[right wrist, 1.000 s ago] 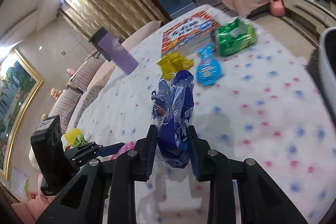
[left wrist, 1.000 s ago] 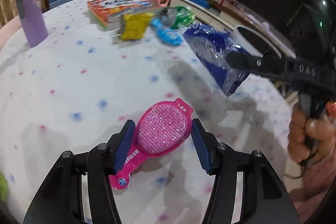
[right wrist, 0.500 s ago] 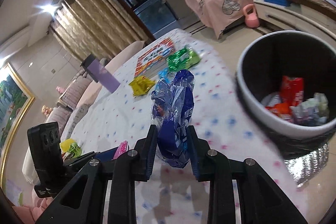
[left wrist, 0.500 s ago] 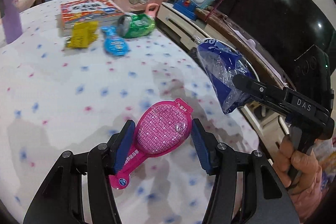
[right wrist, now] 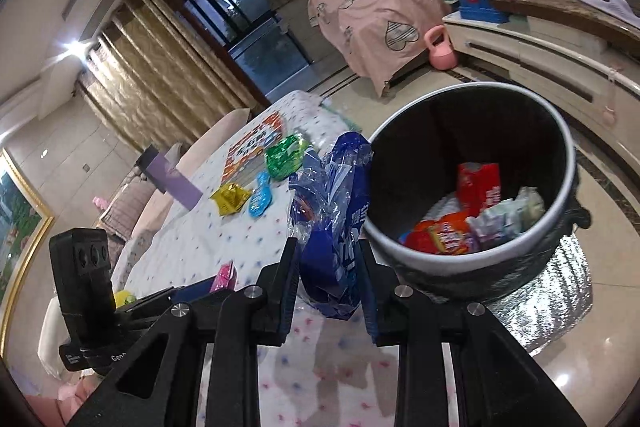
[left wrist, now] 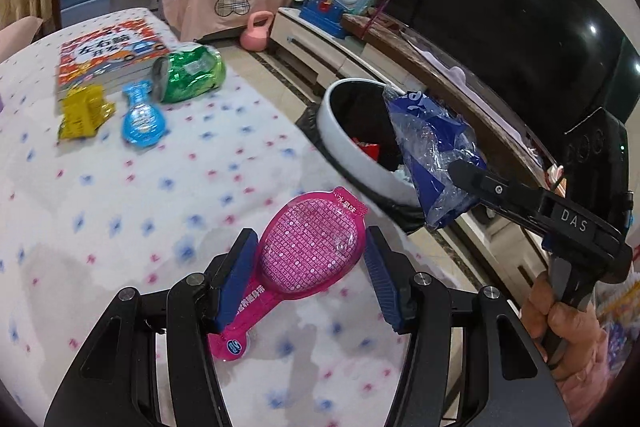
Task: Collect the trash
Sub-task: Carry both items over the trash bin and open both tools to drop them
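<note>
Right tool (left wrist: 460,173), marked "DAS", clamped a blue bag (right wrist: 334,227) beside the bin (right wrist: 472,255); left tool (left wrist: 308,267) clamped a pink packet (left wrist: 304,259).

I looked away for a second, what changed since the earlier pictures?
Both grippers swung from over the table toward the trash bin, which came into view. Unchanged: left gripper grips the pink package, right gripper the blue bag; nothing released.
</note>
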### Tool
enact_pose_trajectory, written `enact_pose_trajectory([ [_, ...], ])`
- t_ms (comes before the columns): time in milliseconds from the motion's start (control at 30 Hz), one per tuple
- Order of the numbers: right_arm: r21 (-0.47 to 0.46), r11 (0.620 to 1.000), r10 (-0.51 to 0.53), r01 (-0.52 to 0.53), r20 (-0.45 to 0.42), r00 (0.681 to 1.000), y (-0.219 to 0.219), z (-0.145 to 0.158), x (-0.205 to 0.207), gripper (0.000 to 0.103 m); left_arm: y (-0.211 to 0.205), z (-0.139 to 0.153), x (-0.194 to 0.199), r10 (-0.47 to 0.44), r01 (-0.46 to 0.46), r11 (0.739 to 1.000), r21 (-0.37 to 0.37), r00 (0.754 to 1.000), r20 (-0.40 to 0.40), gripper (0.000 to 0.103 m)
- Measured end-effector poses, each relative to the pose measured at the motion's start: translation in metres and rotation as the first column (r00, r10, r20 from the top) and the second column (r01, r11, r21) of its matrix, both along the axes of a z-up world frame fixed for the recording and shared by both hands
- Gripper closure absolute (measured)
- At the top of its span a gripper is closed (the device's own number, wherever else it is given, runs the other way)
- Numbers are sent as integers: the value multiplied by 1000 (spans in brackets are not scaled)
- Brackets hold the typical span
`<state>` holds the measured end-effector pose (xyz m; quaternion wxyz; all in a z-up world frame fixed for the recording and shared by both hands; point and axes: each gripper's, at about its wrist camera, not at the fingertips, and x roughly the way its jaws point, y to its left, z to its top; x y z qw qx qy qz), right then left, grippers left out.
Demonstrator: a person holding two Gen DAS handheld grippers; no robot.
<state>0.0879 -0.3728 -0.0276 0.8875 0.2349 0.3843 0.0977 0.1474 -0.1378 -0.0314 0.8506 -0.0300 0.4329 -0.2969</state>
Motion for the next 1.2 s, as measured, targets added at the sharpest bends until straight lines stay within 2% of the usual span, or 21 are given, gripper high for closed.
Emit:
enact_pose_trajectory([
  [500,-10,997,-76,76,32,997,-49,7,-3,76,-57,18,17,-60,58,997,44,997,48,48],
  [967,-34,994,-106,106,4,994,-83,3,15,76,-118,27,45,-113,105,988,112,991,69,48],
  [1200,-36,993,-113,112,-19,993,-93,-3,23,76,-138,19,62,-118,108,983,147,991,58,48],
])
